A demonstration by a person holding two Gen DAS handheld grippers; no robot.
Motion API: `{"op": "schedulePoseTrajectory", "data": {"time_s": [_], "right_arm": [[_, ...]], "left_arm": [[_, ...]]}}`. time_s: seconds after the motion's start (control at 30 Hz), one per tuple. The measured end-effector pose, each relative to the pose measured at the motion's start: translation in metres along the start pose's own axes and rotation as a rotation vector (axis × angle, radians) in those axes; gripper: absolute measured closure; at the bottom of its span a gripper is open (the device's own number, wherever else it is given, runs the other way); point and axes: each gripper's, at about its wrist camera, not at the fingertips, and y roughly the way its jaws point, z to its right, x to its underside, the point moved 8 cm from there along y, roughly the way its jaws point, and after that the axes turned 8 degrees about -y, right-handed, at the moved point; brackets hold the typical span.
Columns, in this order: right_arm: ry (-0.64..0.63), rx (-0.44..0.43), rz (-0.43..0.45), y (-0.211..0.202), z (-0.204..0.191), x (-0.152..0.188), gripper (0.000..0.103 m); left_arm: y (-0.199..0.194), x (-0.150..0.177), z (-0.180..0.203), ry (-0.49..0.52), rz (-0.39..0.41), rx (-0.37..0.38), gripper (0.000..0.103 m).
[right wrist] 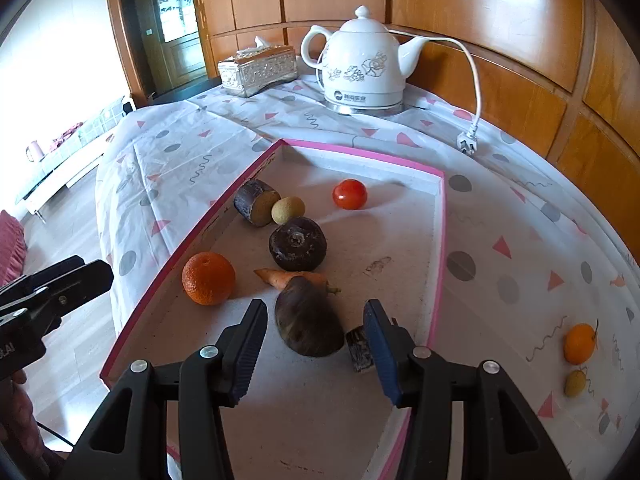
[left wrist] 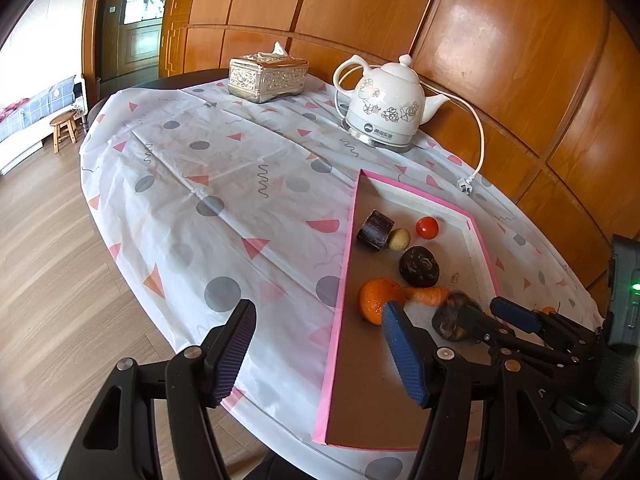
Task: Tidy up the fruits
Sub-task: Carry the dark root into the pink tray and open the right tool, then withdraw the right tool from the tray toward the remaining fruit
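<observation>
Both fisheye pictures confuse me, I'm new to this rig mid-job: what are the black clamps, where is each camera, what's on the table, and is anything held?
The clamps are hand-held two-finger grippers with blue pads; a person carries one in each hand. Each picture comes from a camera on one gripper, looking forward along its fingers.

In the left wrist view, the left gripper stands open over the pink rim of the tray, holding nothing. The right gripper enters from the right.

In the right wrist view, the right gripper is open on either side of a dark oval fruit; its pads do not seem to press it.

Inside the tray lie an orange, a carrot, a dark round fruit, a tomato and others. Outside it, on the patterned tablecloth, sit a small orange, a kettle and a tissue box.
</observation>
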Motion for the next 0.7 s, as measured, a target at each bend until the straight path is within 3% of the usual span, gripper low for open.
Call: {"op": "schedulePoseTrajectory", "data": {"time_s": [0.2, 0.37, 0.7], "right_arm": [[0.065, 0.022, 0.038, -0.022, 0.016, 0.01, 0.052], [0.134, 0.106, 0.058, -0.047, 0.047, 0.033, 0.052], [0.392, 0.298, 0.009, -0.09, 0.14, 0.124, 0.052]], "left_arm": [[-0.001, 0.0, 0.005, 0.012, -0.001, 0.007, 0.037], [-0.003, 0.002, 0.016, 0.045, 0.001, 0.024, 0.037], [-0.002, 0.009, 0.05, 0.155, -0.016, 0.071, 0.037]]}}
